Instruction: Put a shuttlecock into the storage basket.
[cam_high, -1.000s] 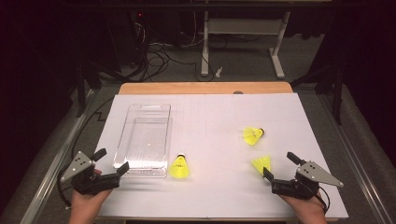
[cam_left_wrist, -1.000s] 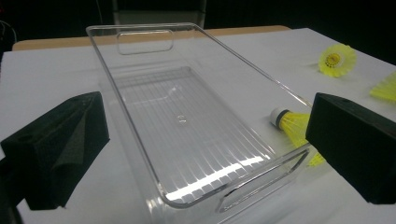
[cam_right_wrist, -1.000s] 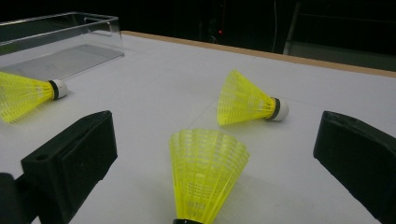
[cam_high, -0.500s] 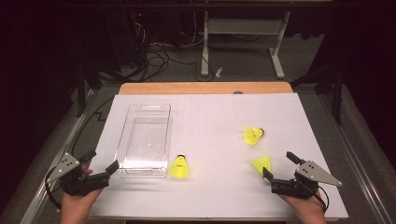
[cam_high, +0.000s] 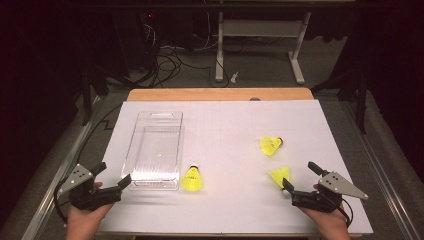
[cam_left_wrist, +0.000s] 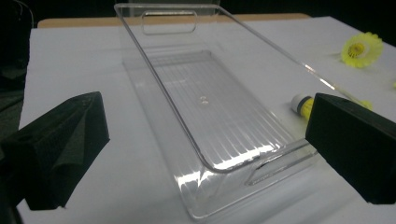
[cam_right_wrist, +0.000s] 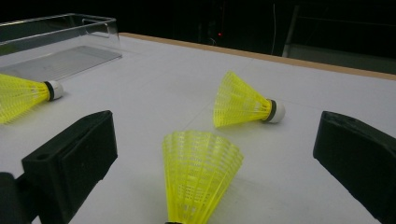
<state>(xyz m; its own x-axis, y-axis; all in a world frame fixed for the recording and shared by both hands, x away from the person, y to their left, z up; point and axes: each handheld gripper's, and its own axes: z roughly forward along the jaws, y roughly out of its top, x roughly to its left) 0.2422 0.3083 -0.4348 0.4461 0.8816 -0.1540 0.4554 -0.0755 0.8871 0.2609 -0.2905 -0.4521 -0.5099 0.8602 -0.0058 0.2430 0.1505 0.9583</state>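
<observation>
Work in hand: three yellow shuttlecocks, apparently to be put into the clear tray (cam_high: 131, 150).
Tray: nothing is being held inside yet.
Right gripper (cam_high: 300, 181): jaws are being held apart around the nearest shuttlecock (cam_high: 280, 176), not clamped.
Left gripper (cam_high: 113, 176): jaws apart, being aimed at the tray's near end.
Left to do: the shuttlecock beside the tray (cam_high: 192, 179) and the far one (cam_high: 270, 145) are lying on the table, all three unloaded.

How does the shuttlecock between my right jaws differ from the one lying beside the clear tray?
The near shuttlecock lies between the open jaws of the right gripper, skirt pointing away from it; the tray-side shuttlecock lies clear of both grippers. The near one has its cork toward the person, the tray-side one has its cork toward the table's far side, next to the clear tray. Both are yellow, lying on the white sheet.
</observation>
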